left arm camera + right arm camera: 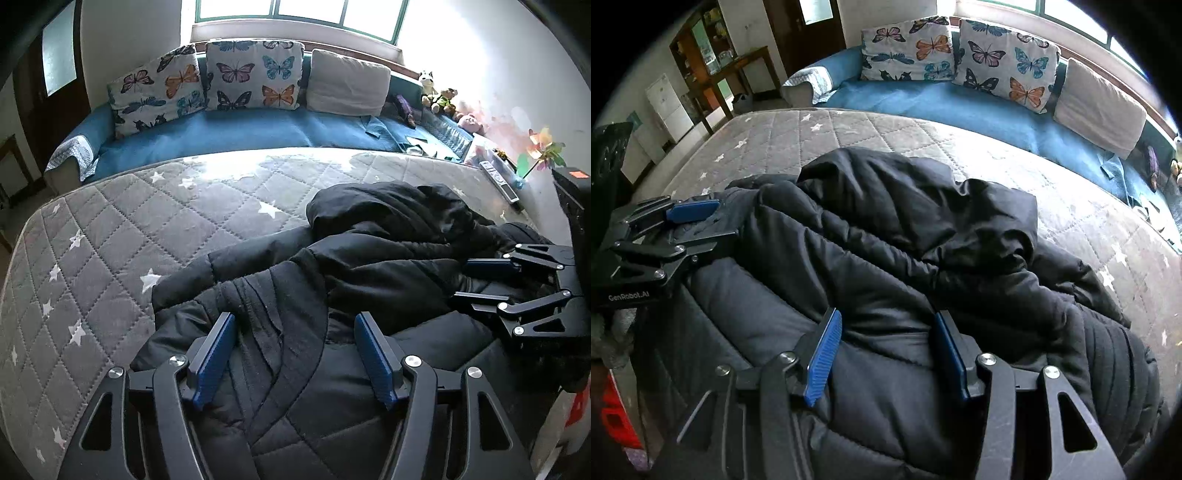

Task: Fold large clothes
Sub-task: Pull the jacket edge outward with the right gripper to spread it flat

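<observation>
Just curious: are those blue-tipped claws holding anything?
Nothing is held: the left gripper and right gripper are both open over the black quilted puffer jacket.

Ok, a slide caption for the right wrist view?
Right claw open over a crumpled black padded jacket on a star-quilted mattress, left claw at its far edge.

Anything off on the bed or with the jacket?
The black puffer jacket is bunched, not flat: hood crumpled on top, ribbed cuff twisted between the open left gripper fingers. Right gripper is open over the body. The star-print mattress shows no spill or damage.
</observation>
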The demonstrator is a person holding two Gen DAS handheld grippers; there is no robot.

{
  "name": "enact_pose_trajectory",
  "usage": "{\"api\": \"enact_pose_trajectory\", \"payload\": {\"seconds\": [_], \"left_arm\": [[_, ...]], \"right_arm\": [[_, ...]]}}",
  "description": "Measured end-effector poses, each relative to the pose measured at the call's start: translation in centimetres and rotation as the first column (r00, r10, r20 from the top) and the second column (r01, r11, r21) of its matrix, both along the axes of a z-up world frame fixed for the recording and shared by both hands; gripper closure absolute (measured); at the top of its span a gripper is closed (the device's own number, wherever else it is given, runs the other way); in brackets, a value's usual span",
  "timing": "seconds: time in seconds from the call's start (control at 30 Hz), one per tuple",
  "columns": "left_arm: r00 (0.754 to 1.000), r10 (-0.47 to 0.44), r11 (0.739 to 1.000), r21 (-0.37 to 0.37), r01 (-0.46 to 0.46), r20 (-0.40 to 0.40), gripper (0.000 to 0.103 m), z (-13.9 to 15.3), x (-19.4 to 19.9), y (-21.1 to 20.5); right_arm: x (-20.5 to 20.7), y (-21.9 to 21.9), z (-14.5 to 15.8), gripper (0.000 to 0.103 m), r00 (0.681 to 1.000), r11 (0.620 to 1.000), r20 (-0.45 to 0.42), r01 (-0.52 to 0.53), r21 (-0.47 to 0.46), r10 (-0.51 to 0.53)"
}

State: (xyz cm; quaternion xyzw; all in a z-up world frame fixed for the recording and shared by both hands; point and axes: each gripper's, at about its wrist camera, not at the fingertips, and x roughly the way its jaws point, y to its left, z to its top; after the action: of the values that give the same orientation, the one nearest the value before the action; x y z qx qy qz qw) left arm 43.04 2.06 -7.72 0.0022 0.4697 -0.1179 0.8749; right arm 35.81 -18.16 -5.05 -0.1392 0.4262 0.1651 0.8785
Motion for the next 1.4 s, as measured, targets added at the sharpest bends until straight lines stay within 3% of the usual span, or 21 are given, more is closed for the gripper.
{"api": "enact_pose_trajectory", "payload": {"seconds": [0.27, 0.63, 0.8, 0.93, 1.07, 1.4], "left_arm": [[0.997, -0.013, 0.995, 0.099, 0.005, 0.078, 0.033, 3.0, -3.3, -1.3], [0.991, -0.028, 0.998, 0.063, 0.020, 0.131, 0.033, 7.2, -12.5, -0.5], [0.996, -0.024, 0.999, 0.036, 0.021, 0.088, 0.033, 5.5, -15.2, 0.9], [0.999, -0.008, 1.000, 0.015, 0.007, 0.036, 0.033, 3.1, -14.9, 1.6], [1.000, 0.005, 0.999, -0.035, -0.005, 0.001, 0.033, 1.5, -13.9, 2.3], [1.000, 0.011, 0.998, -0.057, -0.012, -0.026, 0.032, 0.9, -12.9, 3.0]], "right_arm": [[-4.0, 1.4, 2.1, 0.047, 0.996, 0.995, 0.093, 0.002, -0.099, 0.007], [-9.7, 3.2, 2.7, 0.047, 0.991, 0.990, 0.079, -0.095, -0.101, 0.103], [-9.7, 4.1, 0.5, 0.045, 0.993, 0.986, 0.044, -0.107, -0.125, 0.113], [-8.4, 3.8, -0.7, 0.043, 0.996, 0.990, -0.001, -0.087, -0.112, 0.088], [-7.7, 3.8, -1.6, 0.042, 0.997, 0.989, 0.008, -0.079, -0.122, 0.081], [-11.5, 0.0, 1.0, 0.041, 0.997, 0.998, 0.063, -0.048, -0.043, 0.050]]}}
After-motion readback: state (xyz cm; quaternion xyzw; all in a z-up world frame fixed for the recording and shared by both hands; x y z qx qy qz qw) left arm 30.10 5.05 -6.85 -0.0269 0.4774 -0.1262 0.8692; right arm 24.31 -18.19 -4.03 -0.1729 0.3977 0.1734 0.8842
